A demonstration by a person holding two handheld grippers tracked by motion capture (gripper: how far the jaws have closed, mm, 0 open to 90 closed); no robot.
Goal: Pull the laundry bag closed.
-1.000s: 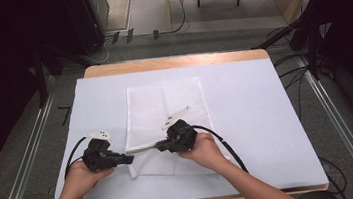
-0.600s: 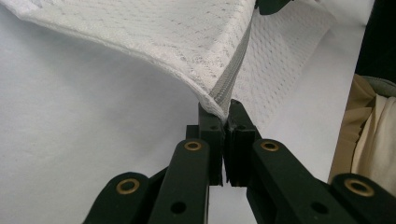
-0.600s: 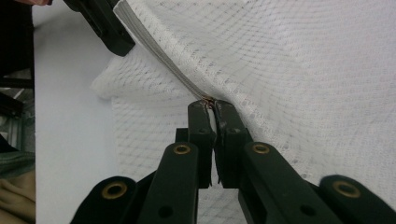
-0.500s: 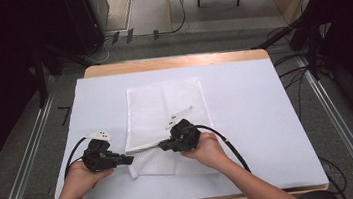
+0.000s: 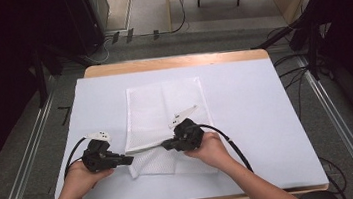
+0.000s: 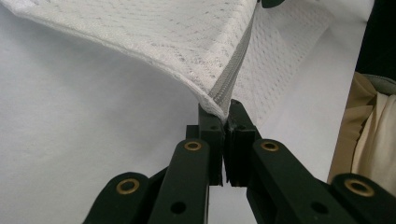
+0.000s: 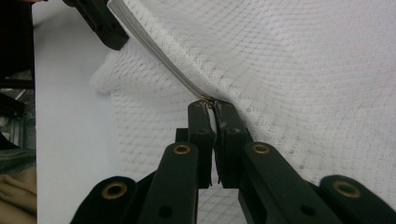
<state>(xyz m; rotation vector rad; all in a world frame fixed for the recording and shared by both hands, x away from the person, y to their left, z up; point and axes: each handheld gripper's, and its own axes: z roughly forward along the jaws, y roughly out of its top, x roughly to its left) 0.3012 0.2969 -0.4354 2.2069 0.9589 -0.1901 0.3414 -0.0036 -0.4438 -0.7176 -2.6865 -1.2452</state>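
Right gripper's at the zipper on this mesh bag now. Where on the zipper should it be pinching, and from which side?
Grip the small metal pull where the grey zipper tape ends, coming along the zipper line from the side opposite the left gripper. The right gripper is shut there already, and the left pinches the mesh bag at the zipper's far end, keeping the tape taut between them.
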